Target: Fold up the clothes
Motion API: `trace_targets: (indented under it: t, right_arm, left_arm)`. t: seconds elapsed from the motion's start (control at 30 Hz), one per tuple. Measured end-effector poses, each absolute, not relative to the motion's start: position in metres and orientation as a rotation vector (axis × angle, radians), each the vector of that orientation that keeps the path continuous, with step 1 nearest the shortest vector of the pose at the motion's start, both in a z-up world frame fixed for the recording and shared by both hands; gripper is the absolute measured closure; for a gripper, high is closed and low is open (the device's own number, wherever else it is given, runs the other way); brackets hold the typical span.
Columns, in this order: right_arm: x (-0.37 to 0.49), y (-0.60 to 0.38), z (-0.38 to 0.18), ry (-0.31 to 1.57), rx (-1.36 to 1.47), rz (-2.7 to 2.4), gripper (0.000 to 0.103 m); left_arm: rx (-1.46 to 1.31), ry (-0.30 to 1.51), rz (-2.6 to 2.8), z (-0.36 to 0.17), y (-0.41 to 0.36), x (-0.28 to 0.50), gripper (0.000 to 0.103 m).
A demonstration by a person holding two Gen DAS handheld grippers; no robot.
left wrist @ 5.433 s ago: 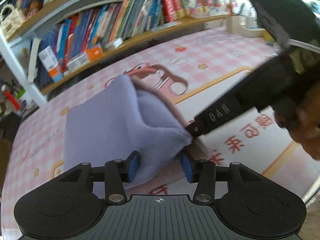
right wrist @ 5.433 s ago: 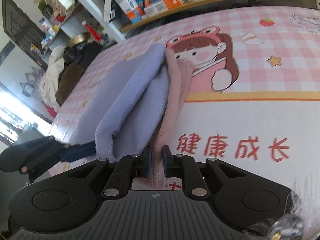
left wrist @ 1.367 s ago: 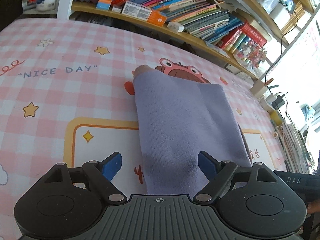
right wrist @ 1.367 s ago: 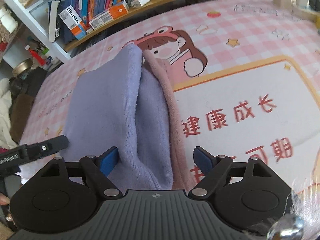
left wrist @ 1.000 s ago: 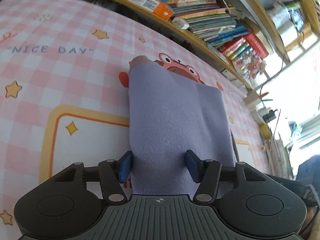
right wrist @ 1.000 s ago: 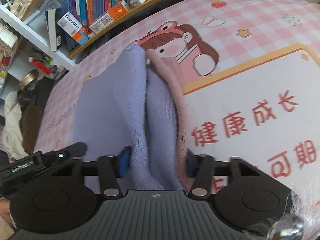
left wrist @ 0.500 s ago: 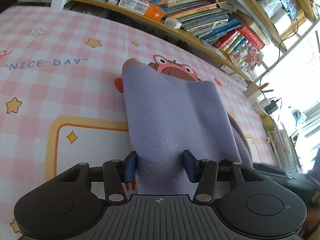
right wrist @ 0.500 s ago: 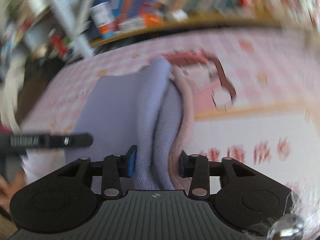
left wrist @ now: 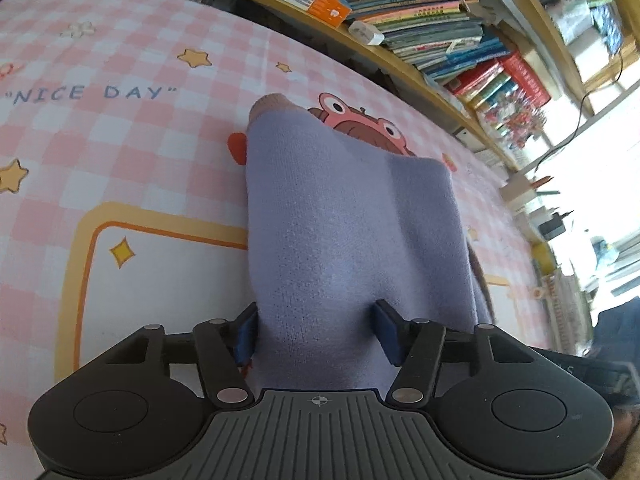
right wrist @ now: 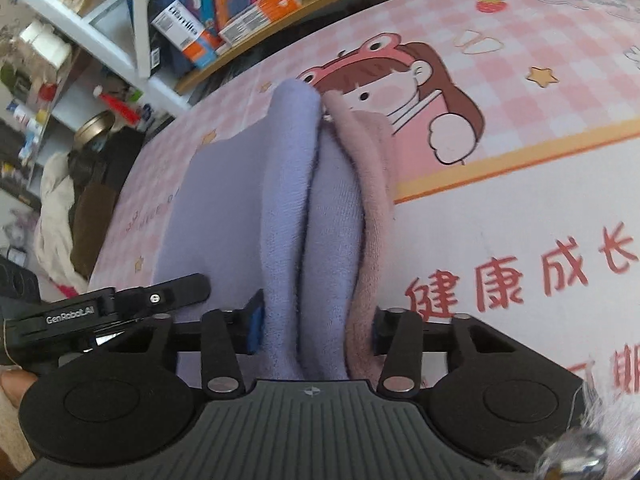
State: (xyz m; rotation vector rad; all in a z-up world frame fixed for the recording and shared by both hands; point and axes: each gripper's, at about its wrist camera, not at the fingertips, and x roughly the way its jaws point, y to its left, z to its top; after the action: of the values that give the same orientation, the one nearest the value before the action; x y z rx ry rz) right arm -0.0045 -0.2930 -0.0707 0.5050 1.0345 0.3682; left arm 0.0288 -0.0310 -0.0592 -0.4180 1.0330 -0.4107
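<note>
lying folded, lavender garment (left wrist: 352,240) shows pink lining along one edge.

Fuzzy knit garment (left wrist: 352,240) (matt); glossy mat (left wrist: 120,140)

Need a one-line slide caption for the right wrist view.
Right gripper closes on the near edge of a folded lilac-and-pink garment on a pink cartoon-print mat, left gripper alongside.
</note>
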Motion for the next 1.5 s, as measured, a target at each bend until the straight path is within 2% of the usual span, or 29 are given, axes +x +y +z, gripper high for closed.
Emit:
trace_targets:
  t: [0.13, 0.2, 0.27, 0.6, 1.5]
  right_arm:
    - [-0.010, -0.290, -0.062, 0.983, 0.432, 0.397, 0.073]
    - [-0.015, -0.286, -0.052, 0.940, 0.344, 0.408, 0.074]
    - [-0.020, -0.282, -0.042, 0.897, 0.259, 0.418, 0.074]
    - [-0.038, -0.304, -0.024, 0.821, 0.280, 0.459, 0.074]
    - [-0.065, -0.350, -0.018, 0.784, 0.356, 0.478, 0.074]
  left_arm:
    - [-0.377, 1.004, -0.382, -0.050, -0.039, 0.021, 0.059]
    - [-0.338, 0.984, -0.377, -0.043, -0.047, 0.015, 0.060]
    - [-0.320, 0.963, -0.377, -0.037, -0.053, 0.010, 0.060]
    - [-0.329, 0.883, -0.363, -0.013, -0.065, -0.012, 0.060]
    - [-0.281, 0.836, -0.338, 0.006, -0.110, -0.040, 0.060]
